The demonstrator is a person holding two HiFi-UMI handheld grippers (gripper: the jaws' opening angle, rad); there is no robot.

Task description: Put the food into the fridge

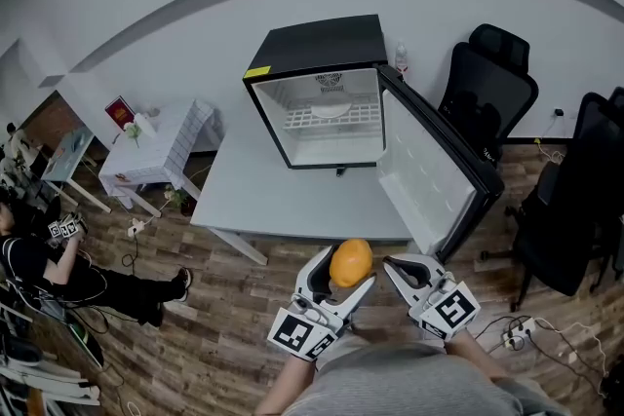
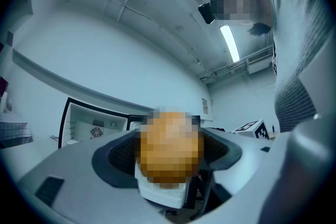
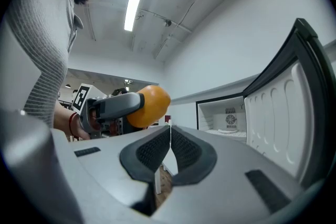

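Note:
A round orange fruit (image 1: 350,262) is held between the jaws of my left gripper (image 1: 343,270), near the front edge of the grey table (image 1: 253,200). In the left gripper view the orange (image 2: 169,147) fills the gap between the pads. The right gripper view shows the orange (image 3: 149,105) from the side. My right gripper (image 1: 392,266) hangs just to the right of it, jaws together with nothing between them (image 3: 169,136). The small black fridge (image 1: 317,54) stands on the table with its door (image 1: 439,166) swung open to the right; a white wire shelf (image 1: 331,117) holds a white plate.
Black office chairs (image 1: 487,88) stand right of the fridge. A small white side table (image 1: 156,151) is at the left, and a person sits on the wooden floor (image 1: 58,258) at the far left. A power strip (image 1: 515,336) lies on the floor at right.

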